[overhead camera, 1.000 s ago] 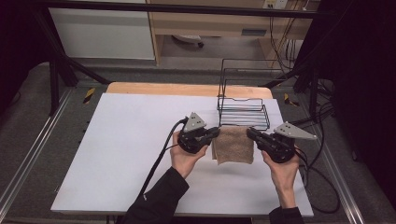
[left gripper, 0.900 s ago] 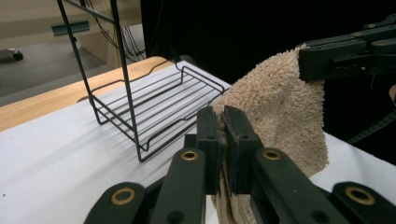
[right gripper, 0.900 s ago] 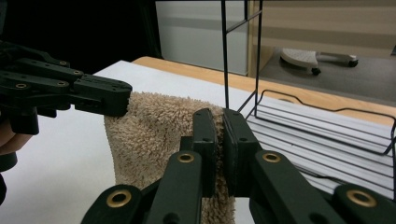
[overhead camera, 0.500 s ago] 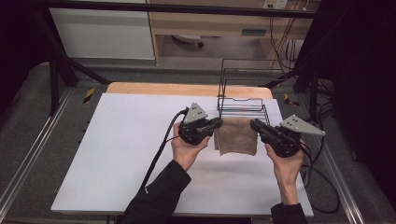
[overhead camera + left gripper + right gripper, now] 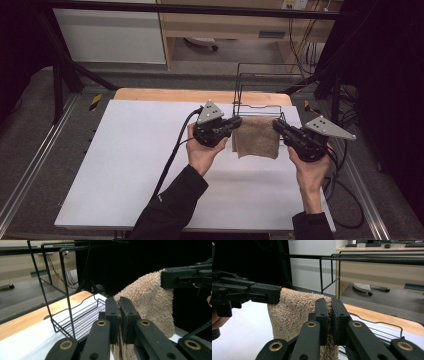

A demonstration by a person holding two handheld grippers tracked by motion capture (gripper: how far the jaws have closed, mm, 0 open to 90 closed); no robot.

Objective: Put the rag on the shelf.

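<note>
towel (image 5: 256, 137) hung lifted off the table (image 5: 125, 165) near its far right corner, just before the wire rack (image 5: 260, 95). left gripper (image 5: 236, 122) and right gripper (image 5: 276, 125) were each clamped on a top corner. draping it over the rack probably remained.

No readable text, label or number anywhere.

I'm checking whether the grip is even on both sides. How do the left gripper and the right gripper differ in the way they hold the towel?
The left gripper pinches the beige towel at its left top corner; the right gripper takes the right top corner. The left gripper sits slightly higher in the high view, the right gripper slightly lower. Both are shut on the towel's top edge, and it hangs between them in front of the wire rack.
</note>
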